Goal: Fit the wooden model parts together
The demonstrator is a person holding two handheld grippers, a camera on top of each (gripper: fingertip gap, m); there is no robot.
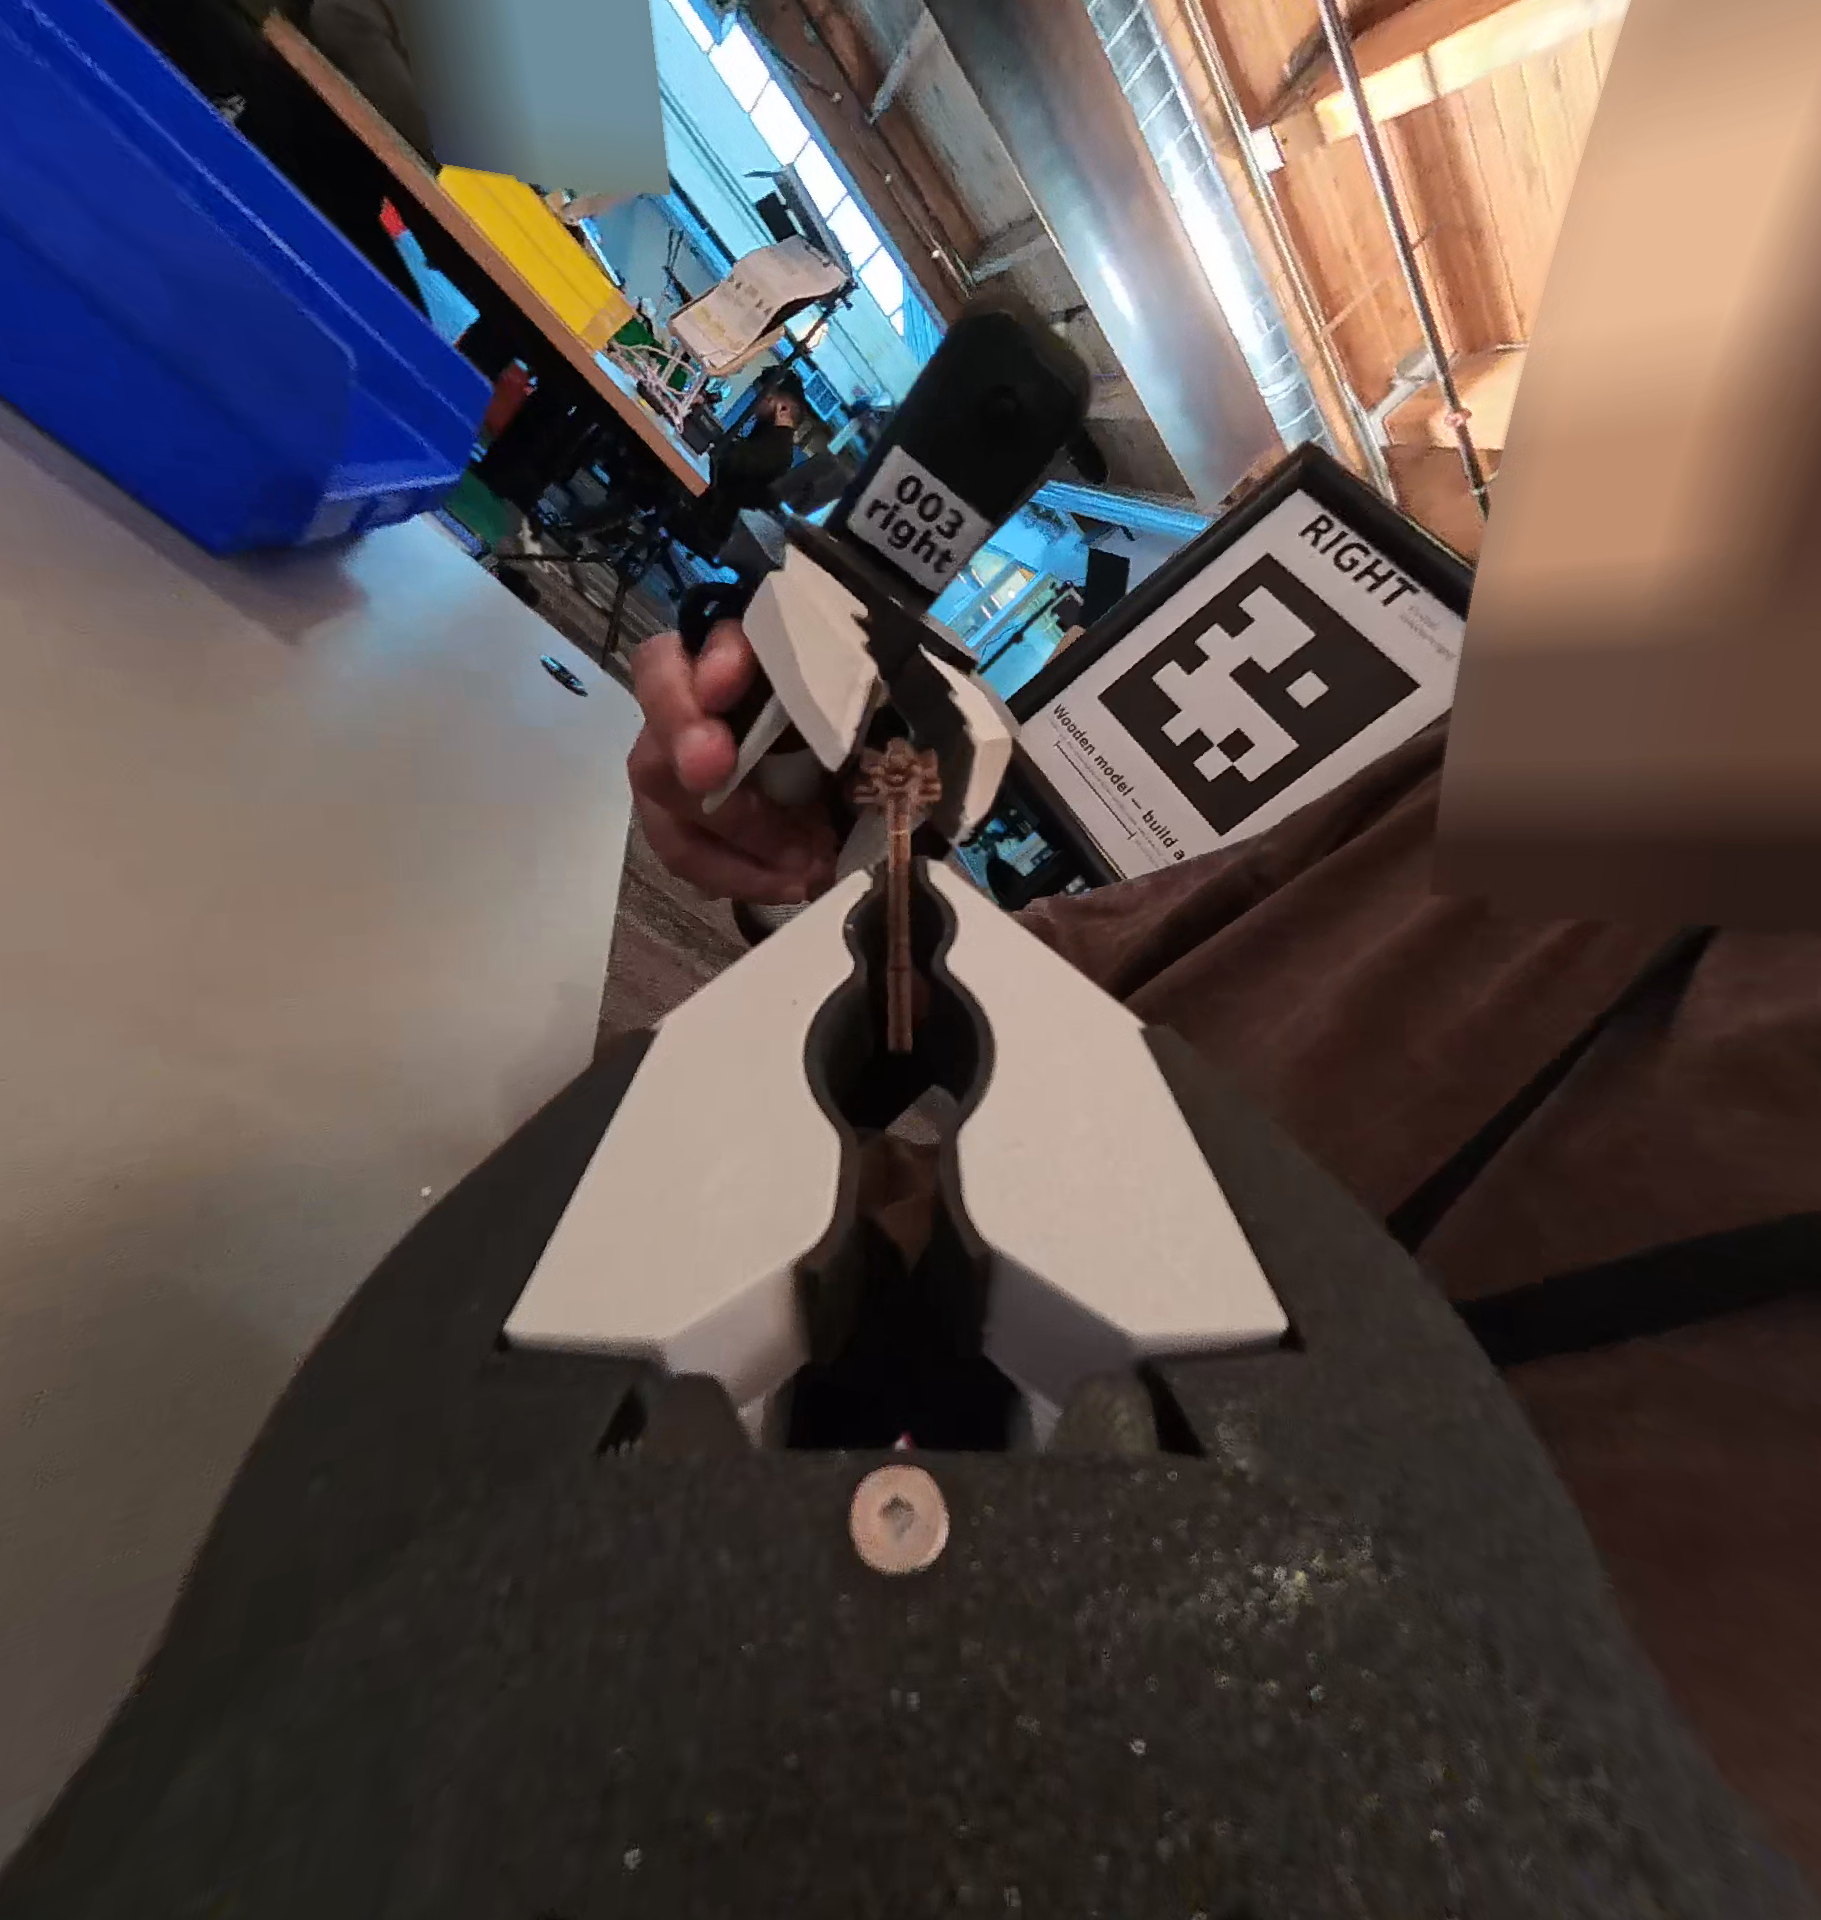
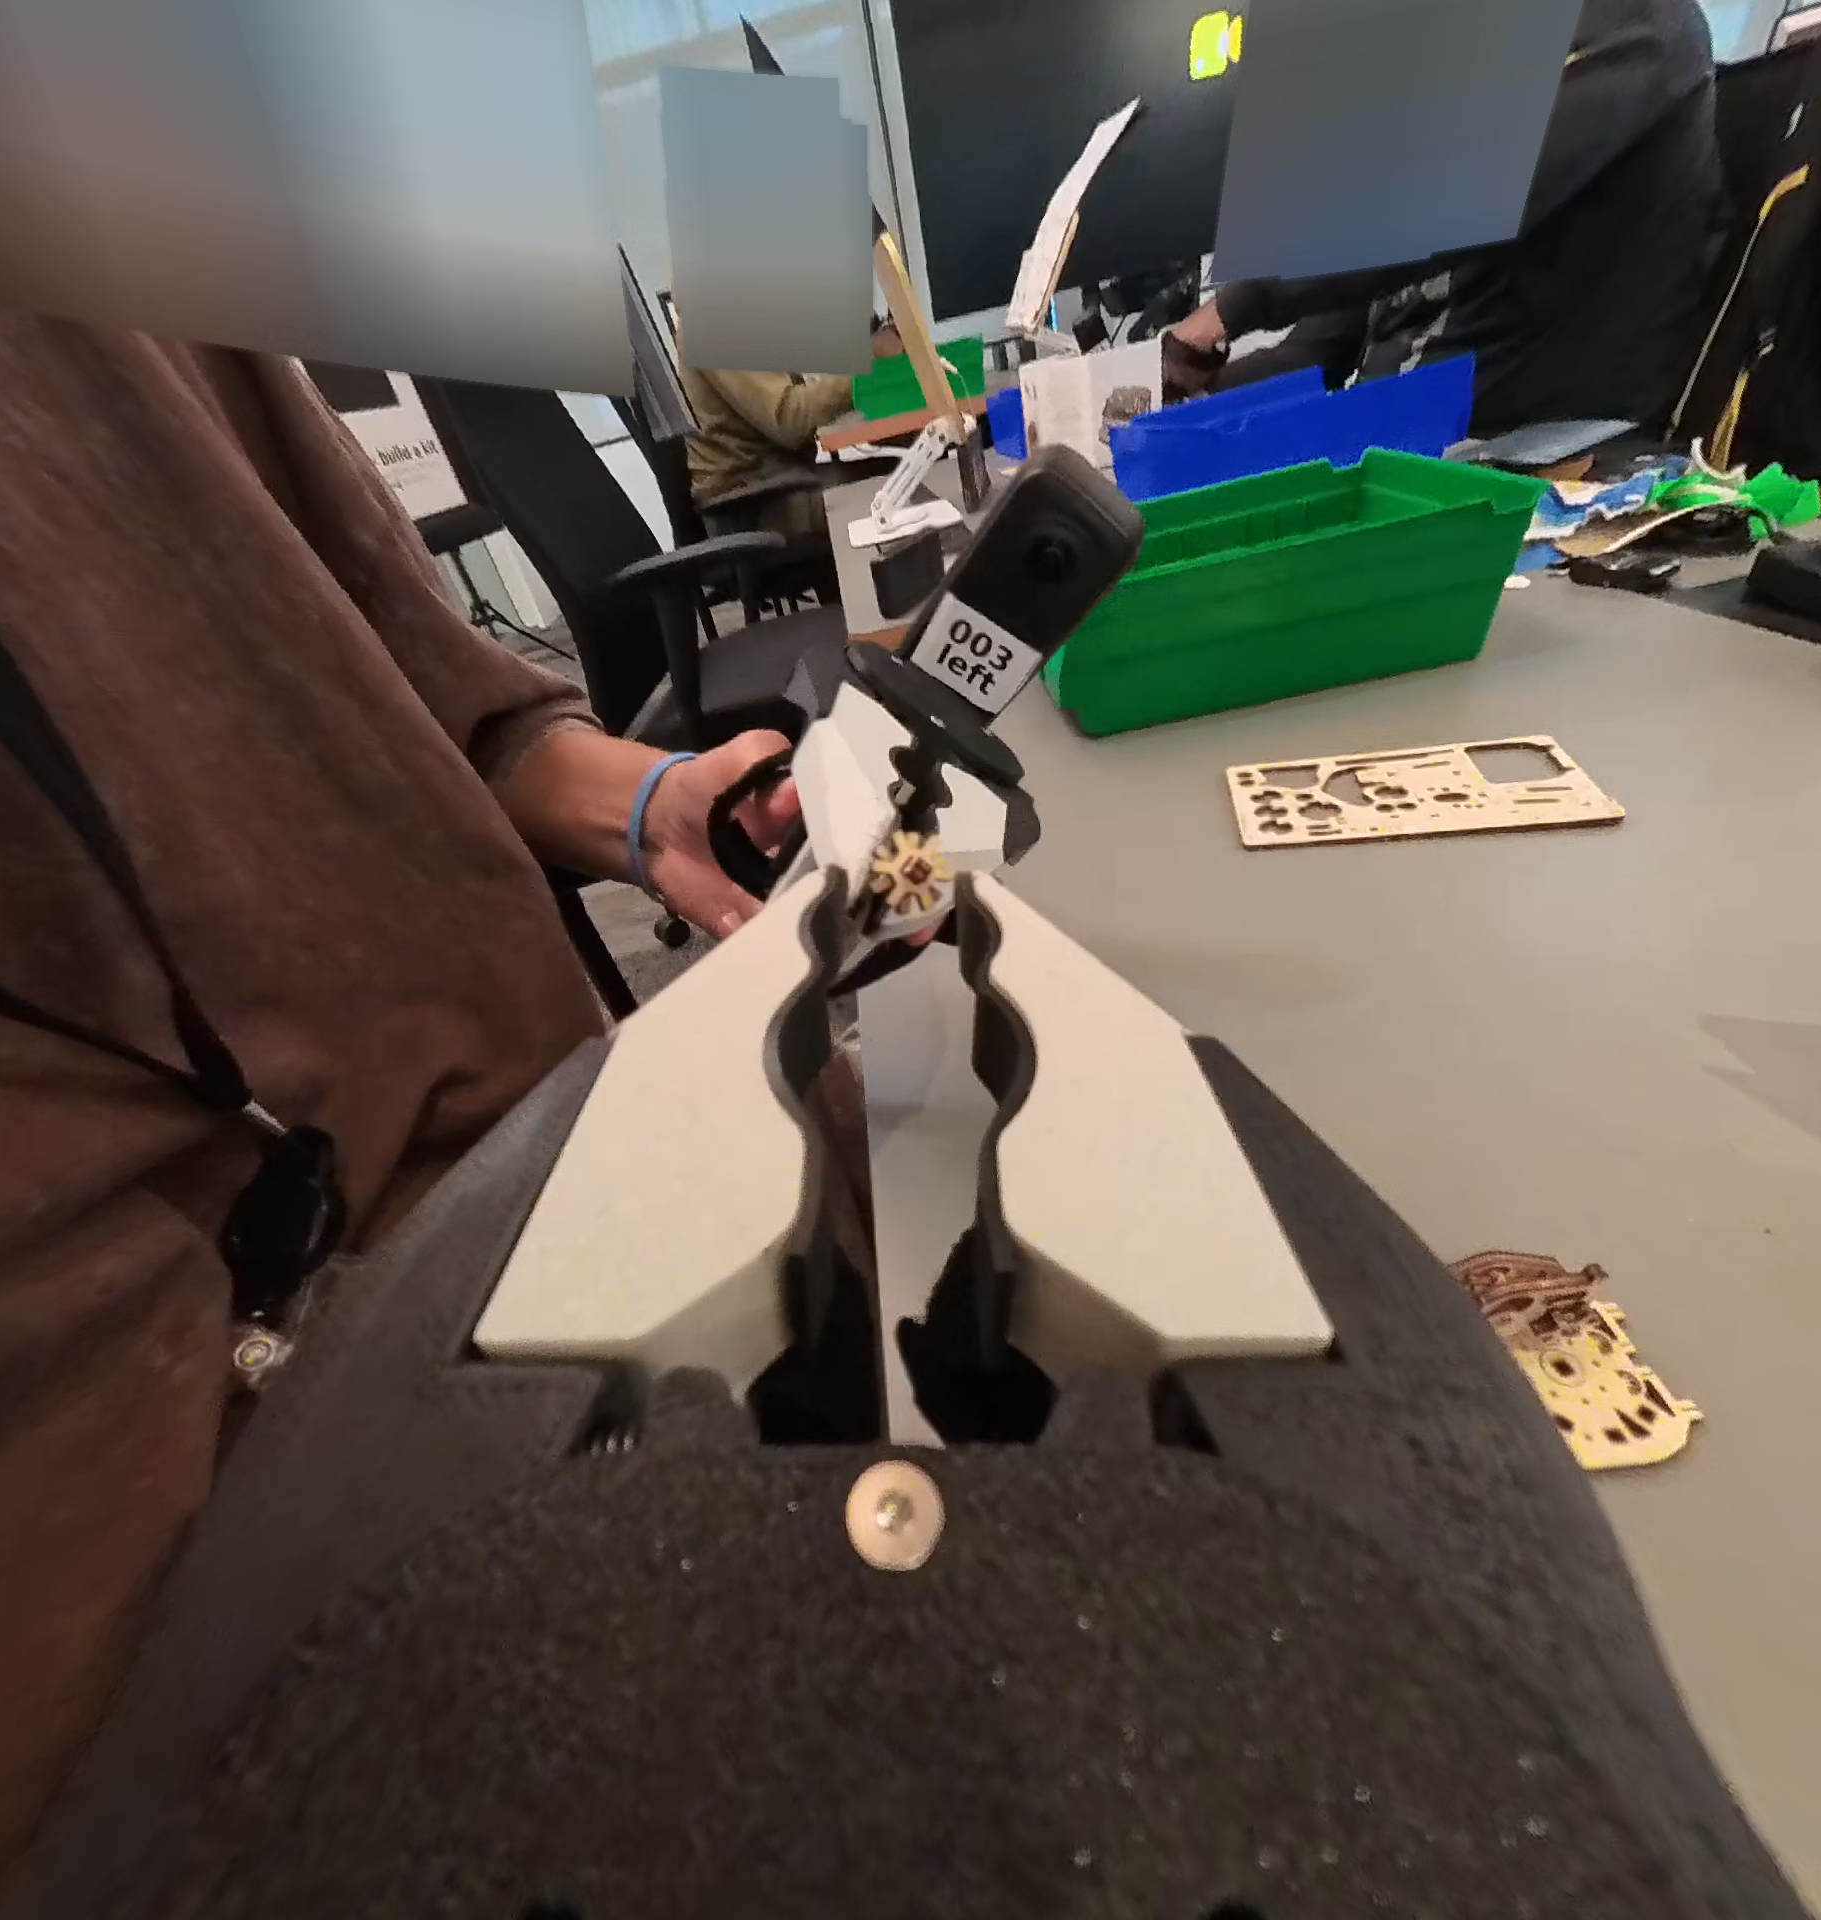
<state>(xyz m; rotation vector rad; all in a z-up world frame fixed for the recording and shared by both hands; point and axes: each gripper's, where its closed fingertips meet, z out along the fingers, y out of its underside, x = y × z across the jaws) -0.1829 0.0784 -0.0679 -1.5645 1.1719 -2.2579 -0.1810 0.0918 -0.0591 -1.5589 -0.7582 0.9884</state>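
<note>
Wooden model part (image 1: 898, 935), whose fingers have it? (Editor)

The left gripper (image 1: 898, 883). Its fingers are closed almost tip to tip on a thin wooden shaft, held in the air over the counter's edge, close to a person in a brown top. A small toothed wheel sits on the shaft's far end. (Photographer)

And the right gripper (image 2: 904, 894)? (Editor)

It faces the other one, tip to tip. Its fingers stand partly apart, with the toothed wheel (image 2: 908, 868) between the tips or just past them. I cannot tell whether they touch it. A hand (image 2: 708, 831) with a blue wristband holds the left tool's handle. (Photographer)

What lies on the counter (image 2: 1405, 1091)? (Editor)

Nearest, to the right, a partly built wooden model (image 2: 1571, 1351) lies flat. Farther back is a wooden sheet (image 2: 1425, 795) with its pieces punched out. Behind that stands a green bin (image 2: 1290, 613). (Photographer)

From the left wrist view? (Editor)

A framed sign (image 1: 1249, 686) stands just behind the right tool. A blue bin (image 1: 158, 312) sits far left on the counter. (Photographer)
</note>
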